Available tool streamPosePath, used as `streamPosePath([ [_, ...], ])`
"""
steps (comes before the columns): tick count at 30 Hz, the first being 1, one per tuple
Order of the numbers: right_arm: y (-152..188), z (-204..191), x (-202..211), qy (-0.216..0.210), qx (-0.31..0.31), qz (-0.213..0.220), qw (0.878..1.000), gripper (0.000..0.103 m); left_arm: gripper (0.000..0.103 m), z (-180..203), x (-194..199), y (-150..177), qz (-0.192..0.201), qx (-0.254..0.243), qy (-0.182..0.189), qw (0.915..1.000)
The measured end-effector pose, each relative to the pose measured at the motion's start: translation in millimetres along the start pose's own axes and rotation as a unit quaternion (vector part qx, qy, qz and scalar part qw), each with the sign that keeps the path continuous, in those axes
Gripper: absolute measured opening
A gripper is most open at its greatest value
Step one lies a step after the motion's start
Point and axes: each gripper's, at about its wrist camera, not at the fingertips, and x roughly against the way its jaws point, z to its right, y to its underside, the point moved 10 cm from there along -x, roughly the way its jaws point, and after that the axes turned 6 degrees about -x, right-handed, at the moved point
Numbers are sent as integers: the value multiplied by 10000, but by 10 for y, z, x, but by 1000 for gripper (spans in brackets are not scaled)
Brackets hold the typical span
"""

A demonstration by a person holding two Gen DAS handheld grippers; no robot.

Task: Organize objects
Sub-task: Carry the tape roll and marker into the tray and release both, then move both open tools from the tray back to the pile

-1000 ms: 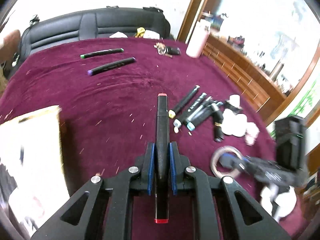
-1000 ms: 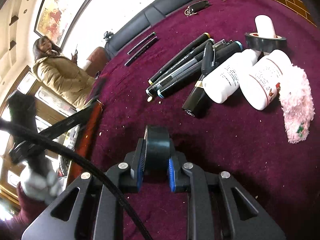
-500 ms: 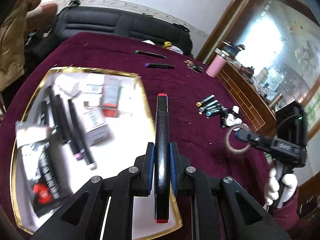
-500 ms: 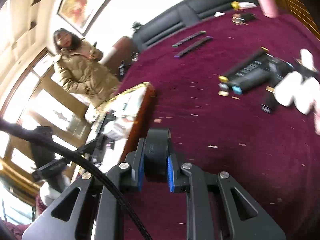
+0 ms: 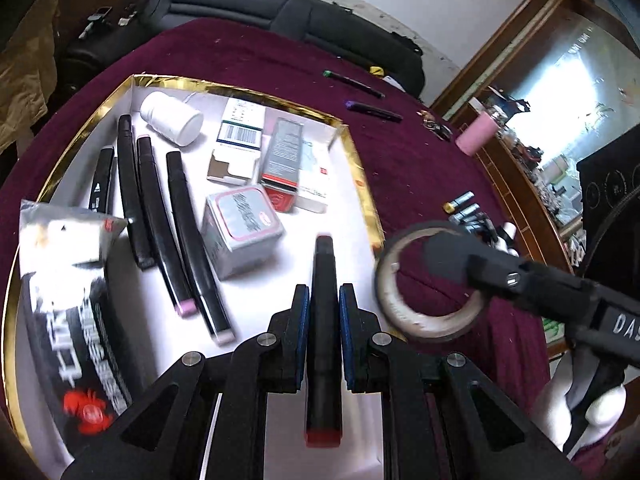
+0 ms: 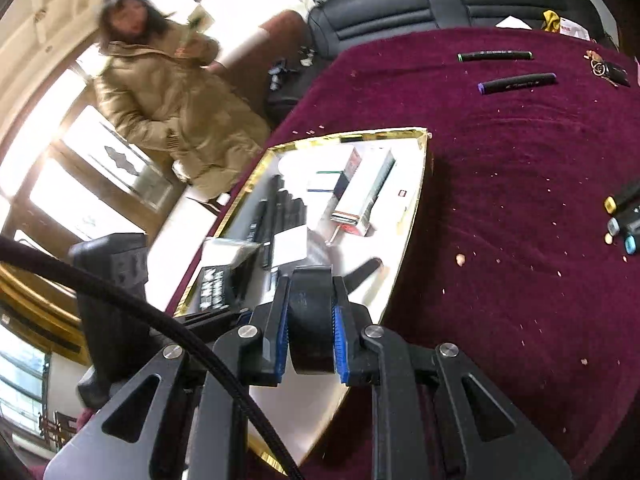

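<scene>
My left gripper (image 5: 323, 300) is shut on a black marker with red ends (image 5: 323, 280), held over the right part of a white gold-rimmed tray (image 5: 240, 90). The tray holds several black markers (image 5: 150, 208), a white bottle (image 5: 172, 118), small boxes (image 5: 240, 230) and a foil packet (image 5: 68, 240). My right gripper (image 6: 310, 312) is shut on a roll of black tape (image 6: 311, 320), just over the tray's near right rim (image 6: 414, 208). From the left wrist view, the tape roll (image 5: 400, 312) hangs beside the tray's right edge.
On the maroon cloth (image 6: 520, 240) lie two markers (image 6: 516, 82) at the far side, keys (image 6: 608, 70), and a cluster of markers (image 5: 466, 210) to the right. A pink cup (image 5: 476, 136) and a black sofa (image 5: 280, 8) stand behind. A person in a tan coat (image 6: 172, 100) stands left.
Both grippers have swung left from the marker pile to the tray. The left marker now hangs over the tray's inside, and the tape roll has come up to the tray's right rim.
</scene>
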Motion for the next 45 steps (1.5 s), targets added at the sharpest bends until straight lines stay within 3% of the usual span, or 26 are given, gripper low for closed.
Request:
streamPosePath([
  [11, -83, 128, -379, 681, 8, -215, 9975, 17, 11, -168, -223, 11, -110, 361, 119, 9992],
  [18, -98, 185, -480, 879, 55, -252, 9958, 18, 14, -73, -2, -28, 205, 354, 331, 9986],
  [19, -102, 196, -483, 906, 40, -238, 9956, 19, 16, -62, 37, -46, 245, 328, 321, 9986],
  [21, -114, 223, -487, 964, 27, -246, 9950, 19, 39, -7, 143, -45, 365, 283, 399, 9981],
  [23, -139, 239, -442, 1035, 38, -178, 9945, 21, 53, 25, 236, -48, 471, 257, 419, 9977],
  [28, -206, 238, -234, 933, -60, 77, 9956, 30, 60, 59, 442, -44, 682, 341, 547, 9956],
  [31, -242, 253, -46, 841, -147, 287, 9959, 31, 62, 59, 526, -68, 808, 412, 569, 9943],
  [34, -246, 294, 151, 764, -263, 475, 9956, 31, 75, 67, 550, -62, 785, 442, 534, 9945],
  [37, -233, 394, 404, 717, -399, 676, 9943, 31, 76, 132, 578, -20, 785, 392, 534, 9947],
  [40, -226, 535, 690, 716, -523, 863, 9923, 31, 84, 295, 610, -18, 821, 379, 903, 9918],
  [42, -236, 670, 995, 797, -608, 1070, 9892, 31, 102, 453, 677, -42, 924, 503, 1423, 9842],
  [45, -279, 758, 1489, 975, -569, 1395, 9838, 31, 101, 716, 852, -123, 1098, 580, 2062, 9706],
])
